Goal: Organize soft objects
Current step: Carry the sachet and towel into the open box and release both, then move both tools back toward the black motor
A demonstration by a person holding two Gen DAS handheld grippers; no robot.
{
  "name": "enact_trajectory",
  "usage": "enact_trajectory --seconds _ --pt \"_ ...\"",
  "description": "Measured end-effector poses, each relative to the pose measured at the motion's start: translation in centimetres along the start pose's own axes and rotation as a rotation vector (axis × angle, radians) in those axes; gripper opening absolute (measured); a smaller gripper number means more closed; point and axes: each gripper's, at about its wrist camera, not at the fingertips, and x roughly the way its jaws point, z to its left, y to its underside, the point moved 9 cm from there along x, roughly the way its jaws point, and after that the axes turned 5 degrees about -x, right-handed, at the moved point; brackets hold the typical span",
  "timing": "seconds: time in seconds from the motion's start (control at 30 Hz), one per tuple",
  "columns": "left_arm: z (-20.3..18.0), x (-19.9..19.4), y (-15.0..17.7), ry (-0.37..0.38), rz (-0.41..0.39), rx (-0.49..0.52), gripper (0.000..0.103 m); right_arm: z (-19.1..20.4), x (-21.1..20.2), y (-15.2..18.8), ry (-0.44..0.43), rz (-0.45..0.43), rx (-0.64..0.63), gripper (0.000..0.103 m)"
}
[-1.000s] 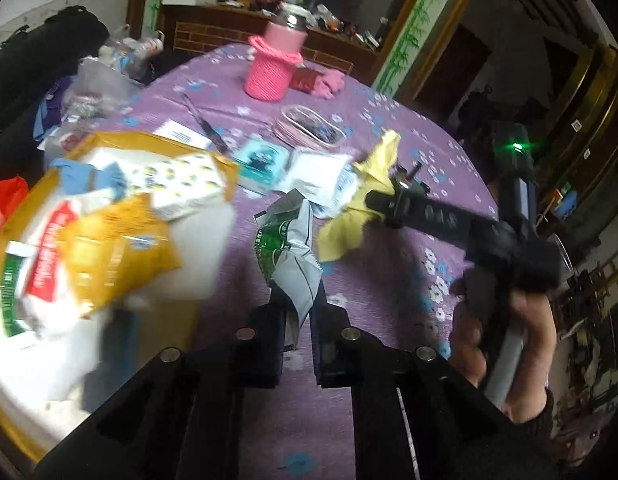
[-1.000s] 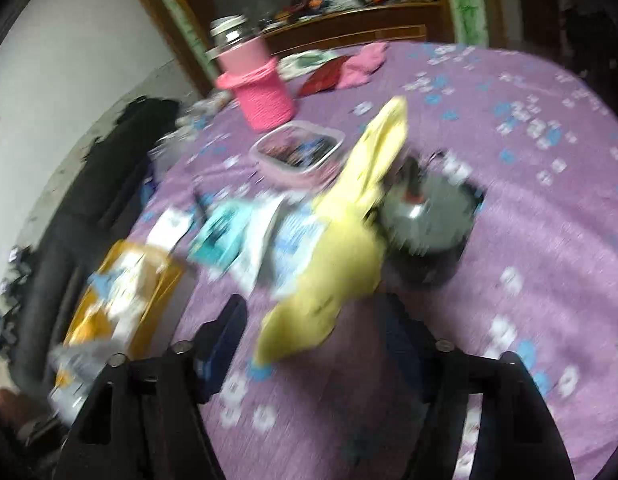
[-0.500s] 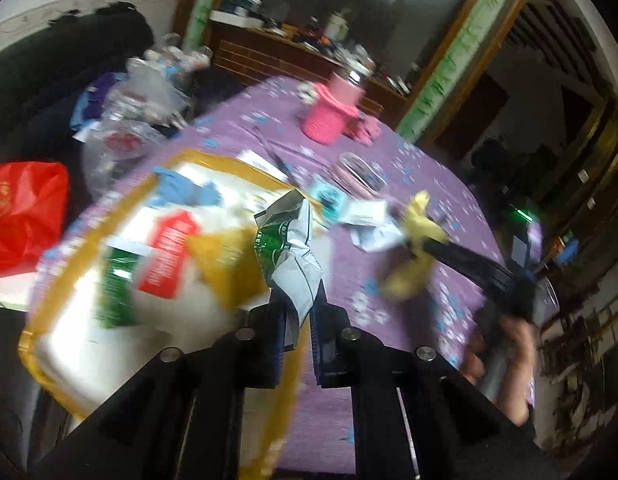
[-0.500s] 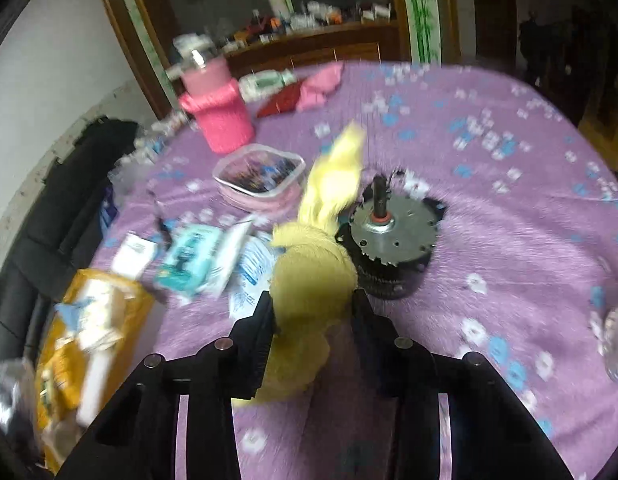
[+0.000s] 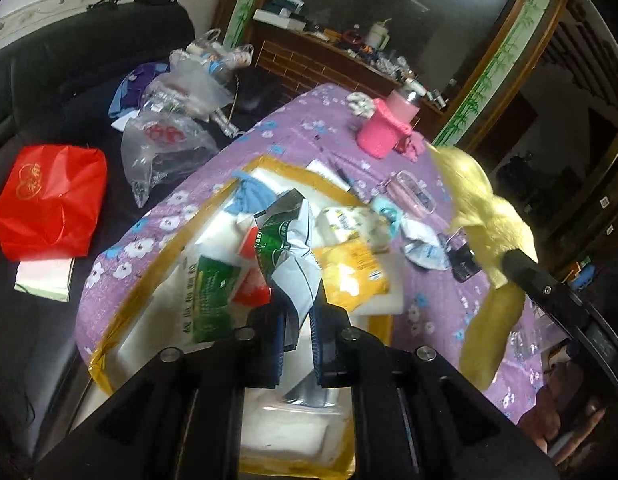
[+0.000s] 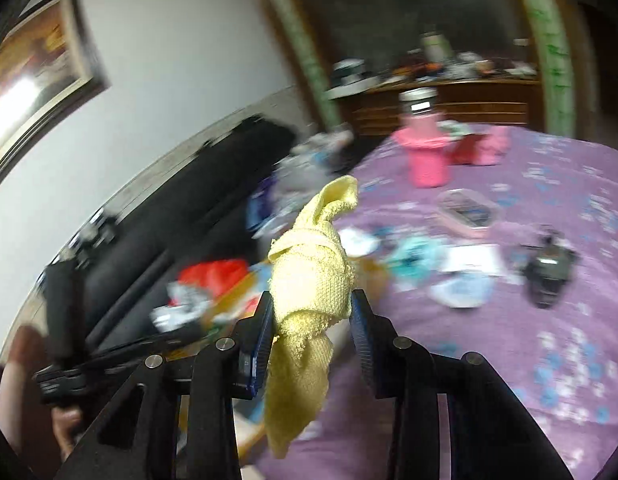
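- Right now I carry two soft things at once: a crumpled green-and-white plastic tissue packet (image 5: 287,256) pinched tight in my left gripper (image 5: 297,344), and a bunched yellow knitted cloth (image 6: 313,276) squeezed between the pads of my right gripper (image 6: 311,320).
- The packet hangs directly over the shallow yellow-rimmed white tray (image 5: 121,312) at the near edge of the table; the cloth is lifted clear of the purple flowered tablecloth (image 6: 549,320), its tail dangling below the jaws.
- As I judge it, the job is well under way: the tray already holds a green tissue pack (image 5: 213,292), a red-and-white pack (image 5: 251,280), a yellow pack (image 5: 353,268) and a blue cloth (image 5: 249,196).
- What is left: letting both carried items down into the tray, then collecting the loose small white-and-blue packets (image 5: 423,246) beside it, and perhaps the pink cloth (image 6: 495,146) at the far side.
- The pink knitted bottle sleeve (image 5: 383,132), the clear lidded box (image 6: 467,208) and the black round motor (image 6: 547,274) look hard, so I would leave them.
- Compared with a second ago: my right jaws were wide around the cloth as it lay against the motor, and now they clamp it and it is up and swung toward the tray.
- My left gripper has travelled from beside the tray to above its middle, grip unchanged.
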Motion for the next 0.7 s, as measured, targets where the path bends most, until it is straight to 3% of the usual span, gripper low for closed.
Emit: enact_trajectory --seconds 0.17,0.3,0.4,0.47,0.53,0.6,0.63,0.7 --pt "1.5 0.3 1.4 -0.021 0.054 0.023 0.009 5.8 4.1 2.5 -0.137 0.123 -0.064 0.036" --pt "2.5 1.1 2.5 -0.046 0.099 0.039 0.009 7.6 6.1 4.8 -0.130 0.181 -0.113 0.038" --pt "2.7 1.2 2.8 -0.066 0.103 0.053 0.010 8.1 7.6 6.0 -0.105 0.214 -0.116 0.045" --pt "2.6 0.8 2.8 -0.075 0.094 0.062 0.018 8.3 8.2 6.7 -0.105 0.245 -0.114 0.050" --pt "2.2 0.0 2.4 -0.094 0.048 0.074 0.043 9.0 7.8 6.5 -0.128 0.233 -0.117 0.066" --pt "1.7 -1.1 1.7 -0.110 -0.022 0.085 0.061 9.7 7.3 5.2 -0.135 0.195 -0.134 0.074" --pt "1.6 -1.5 1.4 -0.110 -0.051 0.086 0.067 9.5 6.3 4.7 -0.115 0.159 -0.144 0.077" --pt "0.7 -2.5 0.9 -0.114 -0.101 0.099 0.067 8.2 5.4 3.9 -0.112 0.131 -0.139 0.078"
